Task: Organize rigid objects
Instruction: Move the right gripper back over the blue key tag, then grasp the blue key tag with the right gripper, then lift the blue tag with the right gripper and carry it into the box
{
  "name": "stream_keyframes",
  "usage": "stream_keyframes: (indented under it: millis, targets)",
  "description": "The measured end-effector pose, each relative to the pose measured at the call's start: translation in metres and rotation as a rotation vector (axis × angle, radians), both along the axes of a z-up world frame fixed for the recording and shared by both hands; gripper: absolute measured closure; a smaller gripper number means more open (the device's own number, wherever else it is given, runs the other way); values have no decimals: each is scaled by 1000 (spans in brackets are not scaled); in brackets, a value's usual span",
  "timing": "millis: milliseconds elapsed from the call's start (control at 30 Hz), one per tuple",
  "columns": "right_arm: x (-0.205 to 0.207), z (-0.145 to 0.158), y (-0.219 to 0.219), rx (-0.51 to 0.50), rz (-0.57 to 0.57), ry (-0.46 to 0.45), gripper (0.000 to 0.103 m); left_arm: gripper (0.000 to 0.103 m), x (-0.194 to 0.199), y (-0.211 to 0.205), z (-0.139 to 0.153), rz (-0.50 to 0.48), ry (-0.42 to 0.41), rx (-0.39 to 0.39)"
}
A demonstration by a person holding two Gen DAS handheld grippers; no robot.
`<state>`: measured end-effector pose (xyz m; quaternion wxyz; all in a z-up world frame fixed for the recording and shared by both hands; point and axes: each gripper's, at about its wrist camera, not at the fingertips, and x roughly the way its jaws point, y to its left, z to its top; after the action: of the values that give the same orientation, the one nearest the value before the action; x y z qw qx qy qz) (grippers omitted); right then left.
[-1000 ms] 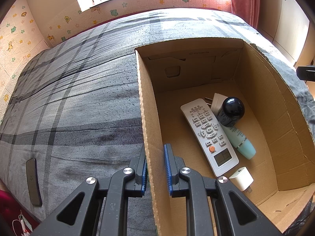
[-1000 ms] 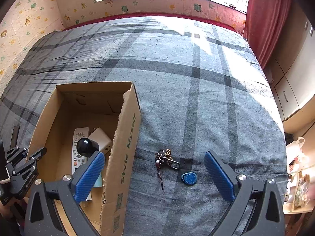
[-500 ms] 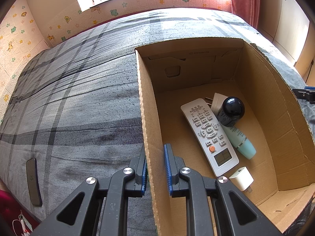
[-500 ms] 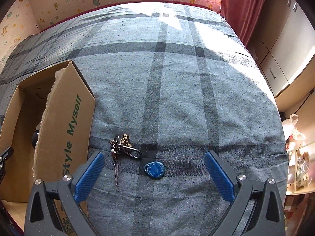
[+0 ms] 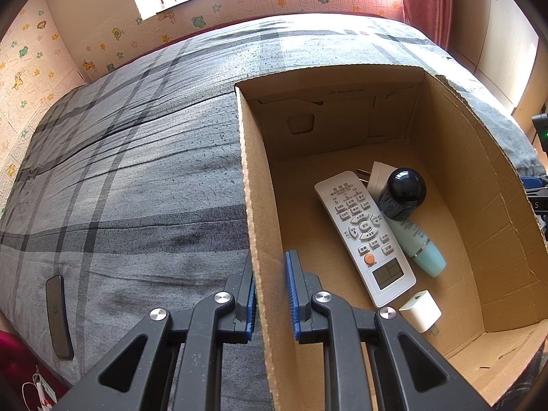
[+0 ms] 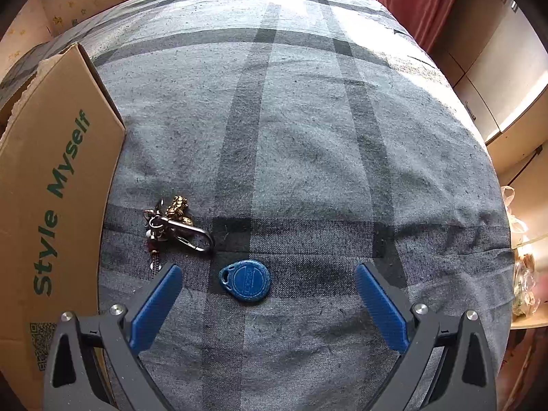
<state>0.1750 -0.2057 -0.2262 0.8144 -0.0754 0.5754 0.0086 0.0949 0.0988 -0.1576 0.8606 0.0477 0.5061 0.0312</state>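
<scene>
My left gripper (image 5: pixel 270 263) is shut on the left wall of the cardboard box (image 5: pixel 253 205), one pad on each side of the wall. Inside the box lie a white remote (image 5: pixel 364 236), a dark-capped mint tube (image 5: pixel 411 219), a white plug (image 5: pixel 376 176) and a white charger cube (image 5: pixel 419 310). In the right wrist view, my right gripper (image 6: pixel 269 274) stands open just above the grey plaid bedcover. A blue key fob (image 6: pixel 246 281) lies between its fingers, nearer the left one. A bunch of keys with a carabiner (image 6: pixel 174 224) rests just beyond the left fingertip, beside the box (image 6: pixel 51 178).
A dark phone-like slab (image 5: pixel 58 315) lies near the bed's left edge. Cabinets and a shelf with bags (image 6: pixel 524 274) stand past the right edge. A red curtain (image 6: pixel 421 0) and a papered wall close the far side. Bedcover (image 6: pixel 308 120) stretches beyond the fob.
The right gripper has sunk toward the bed and shifted right, away from the box; the fob and keys now loom larger between its fingers. The left gripper has held still on the box wall.
</scene>
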Motion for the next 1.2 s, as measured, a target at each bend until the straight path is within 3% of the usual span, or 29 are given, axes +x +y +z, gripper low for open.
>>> stream_keyframes:
  millis: [233, 367, 433, 500, 600, 833, 1200]
  targets:
    - [2, -15, -5, -3, -15, 11, 2, 86, 0, 0, 0, 0, 0, 0]
    - [6, -21, -4, -6, -7, 29, 11, 86, 0, 0, 0, 0, 1, 0]
    - [7, -22, -5, 7, -17, 31, 23, 87, 0, 1, 0, 1, 1, -1]
    - [6, -19, -4, 10, -20, 21, 45, 87, -1, 1, 0, -1, 1, 2]
    - [3, -14, 2, -7, -2, 11, 69, 86, 0, 1, 0, 1, 2, 2]
    - [0, -12, -1, 18, -3, 19, 69, 86, 1, 0, -1, 1, 1, 1]
    - [-15, 16, 3, 48, 15, -16, 69, 86, 1, 0, -1, 1, 1, 1]
